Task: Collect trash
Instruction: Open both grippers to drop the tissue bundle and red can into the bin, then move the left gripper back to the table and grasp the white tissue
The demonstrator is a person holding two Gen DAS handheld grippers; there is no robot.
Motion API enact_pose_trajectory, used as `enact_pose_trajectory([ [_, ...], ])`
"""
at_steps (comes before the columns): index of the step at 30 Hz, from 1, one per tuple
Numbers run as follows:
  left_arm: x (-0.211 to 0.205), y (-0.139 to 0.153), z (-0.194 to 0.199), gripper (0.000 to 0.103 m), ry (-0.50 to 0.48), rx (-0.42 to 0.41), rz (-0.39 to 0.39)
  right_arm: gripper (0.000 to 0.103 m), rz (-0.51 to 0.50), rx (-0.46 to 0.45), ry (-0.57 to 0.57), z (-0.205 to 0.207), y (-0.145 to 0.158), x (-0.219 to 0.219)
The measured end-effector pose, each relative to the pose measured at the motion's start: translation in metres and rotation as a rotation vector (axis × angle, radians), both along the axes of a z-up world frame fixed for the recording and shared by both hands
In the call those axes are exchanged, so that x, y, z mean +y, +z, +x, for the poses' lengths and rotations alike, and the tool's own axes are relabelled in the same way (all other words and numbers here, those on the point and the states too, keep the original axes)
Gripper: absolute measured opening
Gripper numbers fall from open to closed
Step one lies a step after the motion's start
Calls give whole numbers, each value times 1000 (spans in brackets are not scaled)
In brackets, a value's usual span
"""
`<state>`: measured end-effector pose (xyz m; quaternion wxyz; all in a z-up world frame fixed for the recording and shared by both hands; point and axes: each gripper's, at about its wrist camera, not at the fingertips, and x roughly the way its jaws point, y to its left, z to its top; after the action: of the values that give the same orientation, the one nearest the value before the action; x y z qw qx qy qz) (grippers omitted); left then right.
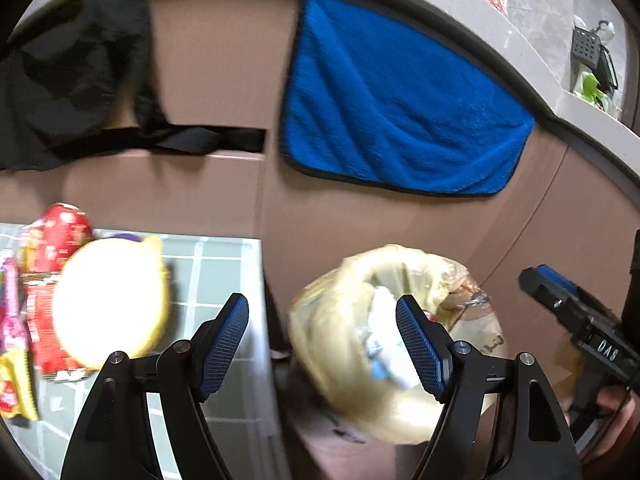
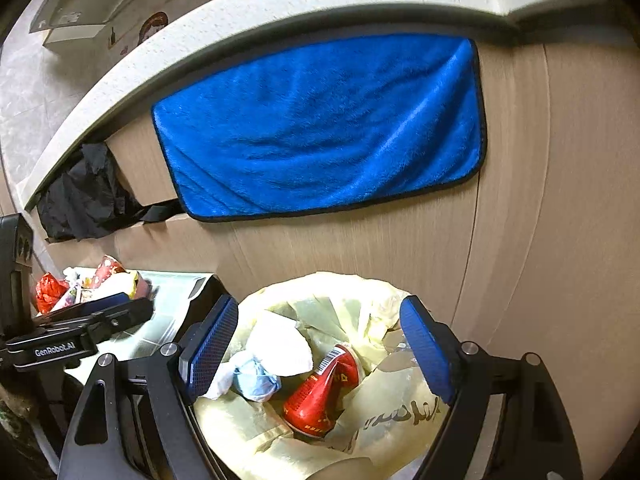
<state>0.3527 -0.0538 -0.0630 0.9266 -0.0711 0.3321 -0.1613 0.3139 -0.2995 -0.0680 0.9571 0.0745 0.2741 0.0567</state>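
Observation:
A pale yellow trash bag [image 2: 384, 412] stands open on the floor against a wood cabinet. Inside lie a red cup [image 2: 320, 392], white paper [image 2: 280, 344] and a light blue crumpled wad [image 2: 256, 380]. My right gripper [image 2: 320, 348] is open and empty, directly above the bag's mouth. My left gripper [image 1: 322, 344] is open and empty, left of the bag [image 1: 340, 344], blurred by motion. More trash sits at the left: a red cup [image 1: 60, 236], a round yellow-rimmed lid or bowl [image 1: 108, 300] and red wrappers [image 1: 40, 332]. It also shows in the right wrist view [image 2: 96, 284].
A blue towel [image 2: 320, 128] and a black cloth [image 2: 84, 196] hang on the cabinet front under a pale countertop [image 2: 280, 4]. The floor at the left is grey-green tile [image 1: 216, 272]. The left gripper's body [image 2: 76, 332] shows at the right view's left edge.

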Motion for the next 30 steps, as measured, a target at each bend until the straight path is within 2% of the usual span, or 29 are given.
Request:
enact_pose_trajectory([
  [7, 58, 6, -25, 76, 96, -41, 56, 81, -6, -57, -27, -17, 24, 4],
  [11, 98, 1, -41, 76, 168, -32, 76, 81, -10, -70, -30, -20, 36, 12],
  [19, 166, -5, -69, 76, 259, -28, 74, 81, -101, -91, 42, -24, 39, 80],
  [23, 210, -2, -77, 76, 326, -40, 47, 81, -87, -58, 120, -20, 31, 118],
  [26, 247, -2, -80, 76, 369, -39, 17, 81, -32, -7, 197, -15, 19, 146],
  [30, 296, 8, -72, 76, 431, -78, 26, 81, -7, 54, 267, -12, 3, 178],
])
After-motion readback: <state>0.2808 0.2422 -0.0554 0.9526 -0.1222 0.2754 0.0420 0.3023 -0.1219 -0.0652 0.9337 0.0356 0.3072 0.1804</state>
